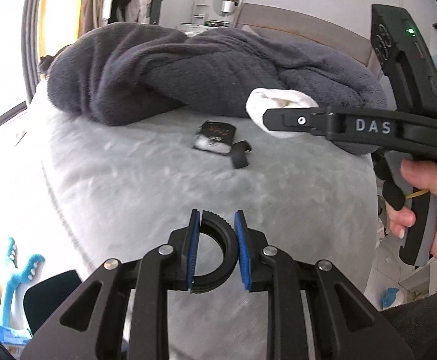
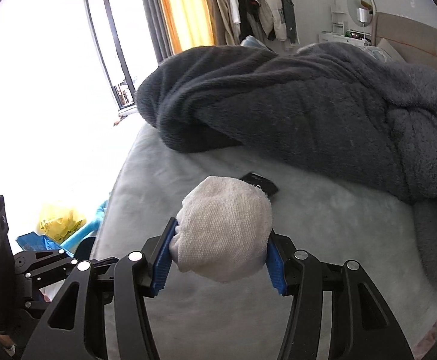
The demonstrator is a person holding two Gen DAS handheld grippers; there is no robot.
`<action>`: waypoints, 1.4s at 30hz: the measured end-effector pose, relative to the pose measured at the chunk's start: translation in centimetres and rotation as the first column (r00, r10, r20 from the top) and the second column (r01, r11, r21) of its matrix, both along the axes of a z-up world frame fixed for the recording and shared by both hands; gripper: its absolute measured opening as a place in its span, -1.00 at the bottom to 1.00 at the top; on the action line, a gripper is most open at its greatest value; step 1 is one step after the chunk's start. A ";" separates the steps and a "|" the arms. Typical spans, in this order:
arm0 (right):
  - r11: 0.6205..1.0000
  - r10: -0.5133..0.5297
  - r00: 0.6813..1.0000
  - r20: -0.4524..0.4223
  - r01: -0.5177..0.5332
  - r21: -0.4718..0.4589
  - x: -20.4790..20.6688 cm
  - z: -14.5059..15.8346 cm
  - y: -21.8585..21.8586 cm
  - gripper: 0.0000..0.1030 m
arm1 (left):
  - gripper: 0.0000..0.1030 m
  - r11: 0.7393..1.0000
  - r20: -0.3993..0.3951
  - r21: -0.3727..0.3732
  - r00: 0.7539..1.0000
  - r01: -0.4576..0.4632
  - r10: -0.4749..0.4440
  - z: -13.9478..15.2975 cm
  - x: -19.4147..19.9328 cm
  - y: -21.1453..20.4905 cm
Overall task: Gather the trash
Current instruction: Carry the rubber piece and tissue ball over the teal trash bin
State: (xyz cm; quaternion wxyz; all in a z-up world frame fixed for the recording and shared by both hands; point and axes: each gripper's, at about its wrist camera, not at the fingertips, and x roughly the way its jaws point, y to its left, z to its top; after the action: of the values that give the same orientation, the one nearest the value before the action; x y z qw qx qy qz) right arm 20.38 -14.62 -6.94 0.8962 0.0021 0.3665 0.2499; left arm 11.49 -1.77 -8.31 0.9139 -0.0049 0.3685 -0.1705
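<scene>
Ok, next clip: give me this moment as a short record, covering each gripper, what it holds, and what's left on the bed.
left gripper: shut on a black ribbed ring, above the bed
right gripper: shut on a white balled-up cloth, lifted off the bed
left on bed: small black packet and a black scrap beside it
surface: pale grey bed cover
background: dark grey blanket heaped behind the packet

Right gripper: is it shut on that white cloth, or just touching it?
Shut on it. The right gripper has both blue pads pressed into the sides of the white cloth, holding it above the bed.
</scene>
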 end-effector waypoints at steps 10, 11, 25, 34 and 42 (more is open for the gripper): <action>0.997 0.071 0.996 0.049 -0.072 0.033 -2.6 2.1 5.2 0.06 | -0.52 0.995 -0.028 0.017 0.995 -0.095 0.095 -0.9 -2.5 5.0; 0.996 0.079 0.995 0.054 -0.081 0.033 -2.9 2.2 5.7 0.06 | -0.52 0.994 -0.031 0.019 0.994 -0.109 0.109 -1.0 -2.6 5.6; 0.983 0.183 0.982 0.051 -0.182 -0.006 -4.3 1.8 13.7 0.06 | -0.52 0.952 -0.092 0.065 0.948 -0.300 0.305 -3.1 -3.9 14.5; 0.965 0.263 0.964 0.037 -0.263 -0.015 -5.5 1.3 19.2 0.06 | -0.52 0.940 -0.231 0.093 0.911 -0.327 0.340 -7.1 -4.5 18.2; 0.950 0.311 0.950 -0.010 -0.311 -0.034 -5.8 -0.2 23.0 0.06 | -0.52 0.927 -0.369 0.084 0.852 -0.366 0.370 -10.9 -5.6 21.7</action>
State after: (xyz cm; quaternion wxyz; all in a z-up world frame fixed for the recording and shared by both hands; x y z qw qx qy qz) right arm 14.54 8.36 -7.12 0.8448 -0.0706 0.3688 0.3813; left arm 5.92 19.95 -19.18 0.8410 -0.1032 0.5310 0.0137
